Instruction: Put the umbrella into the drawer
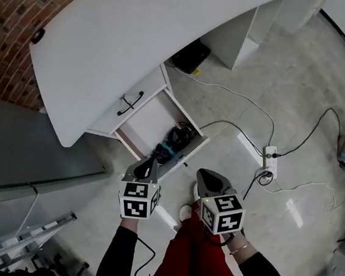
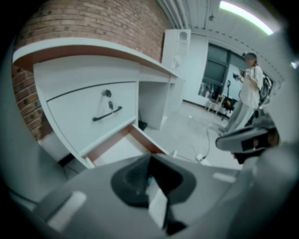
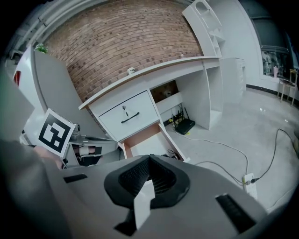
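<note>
Umbrella [image 1: 177,138] black, folded, crumpled; drawer [image 1: 151,117] white, rectangular.

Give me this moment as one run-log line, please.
umbrella: inside open drawer | left tongs: shut, empty | right tongs: shut, empty

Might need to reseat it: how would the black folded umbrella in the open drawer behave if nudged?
The black folded umbrella looks loosely bunched, so it would probably flop, not slide. Walls of the white drawer likely stop it rolling far.
</note>
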Demonstrator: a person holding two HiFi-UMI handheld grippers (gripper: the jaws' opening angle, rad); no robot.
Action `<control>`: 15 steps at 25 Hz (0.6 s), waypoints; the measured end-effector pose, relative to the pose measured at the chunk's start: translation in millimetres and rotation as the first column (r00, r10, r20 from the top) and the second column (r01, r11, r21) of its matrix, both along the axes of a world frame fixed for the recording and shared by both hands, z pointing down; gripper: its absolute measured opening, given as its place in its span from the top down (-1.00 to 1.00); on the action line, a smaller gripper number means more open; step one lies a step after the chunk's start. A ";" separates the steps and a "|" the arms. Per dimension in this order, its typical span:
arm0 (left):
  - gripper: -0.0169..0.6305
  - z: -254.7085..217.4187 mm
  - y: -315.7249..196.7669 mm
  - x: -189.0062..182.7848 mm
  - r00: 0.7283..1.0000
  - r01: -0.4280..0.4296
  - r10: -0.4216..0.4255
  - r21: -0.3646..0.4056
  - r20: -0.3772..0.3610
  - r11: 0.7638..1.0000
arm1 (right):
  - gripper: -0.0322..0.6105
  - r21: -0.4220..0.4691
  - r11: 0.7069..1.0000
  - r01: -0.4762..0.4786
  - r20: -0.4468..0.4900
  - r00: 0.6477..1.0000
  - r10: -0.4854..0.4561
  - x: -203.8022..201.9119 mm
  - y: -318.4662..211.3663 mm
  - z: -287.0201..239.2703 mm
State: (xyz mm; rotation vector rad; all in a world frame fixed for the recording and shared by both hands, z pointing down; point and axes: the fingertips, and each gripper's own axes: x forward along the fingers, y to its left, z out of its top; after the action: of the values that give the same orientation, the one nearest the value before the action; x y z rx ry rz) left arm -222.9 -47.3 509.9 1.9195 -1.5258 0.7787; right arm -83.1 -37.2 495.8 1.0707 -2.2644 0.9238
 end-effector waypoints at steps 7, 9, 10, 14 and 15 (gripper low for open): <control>0.93 -54.0 14.1 -5.2 0.996 0.066 -0.060 0.093 -0.064 0.993 | 0.89 0.048 0.997 0.063 0.015 0.998 -0.064 -3.6 6.1 -39.3; 0.93 -67.3 20.4 -8.1 0.992 0.099 -0.090 0.113 -0.085 0.989 | 0.89 0.064 0.995 0.081 0.023 0.996 -0.083 -4.7 8.5 -49.8; 0.93 -73.8 23.7 -9.6 0.990 0.115 -0.104 0.124 -0.091 0.986 | 0.89 0.074 0.993 0.091 0.028 0.995 -0.093 -5.9 9.7 -55.2; 0.93 -97.7 36.4 -17.6 0.985 0.158 -0.143 0.173 -0.096 0.972 | 0.89 0.109 0.987 0.117 0.051 0.991 -0.123 -13.7 14.8 -75.4; 0.93 -102.6 39.2 -19.1 0.983 0.169 -0.152 0.182 -0.104 0.969 | 0.89 0.121 0.985 0.122 0.054 0.990 -0.129 -15.6 15.7 -79.8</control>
State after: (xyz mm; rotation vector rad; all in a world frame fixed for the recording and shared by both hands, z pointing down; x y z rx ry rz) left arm -242.0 -8.1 407.2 1.9067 -1.7274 0.4855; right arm -98.7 -21.5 416.0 0.9469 -2.4323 0.7914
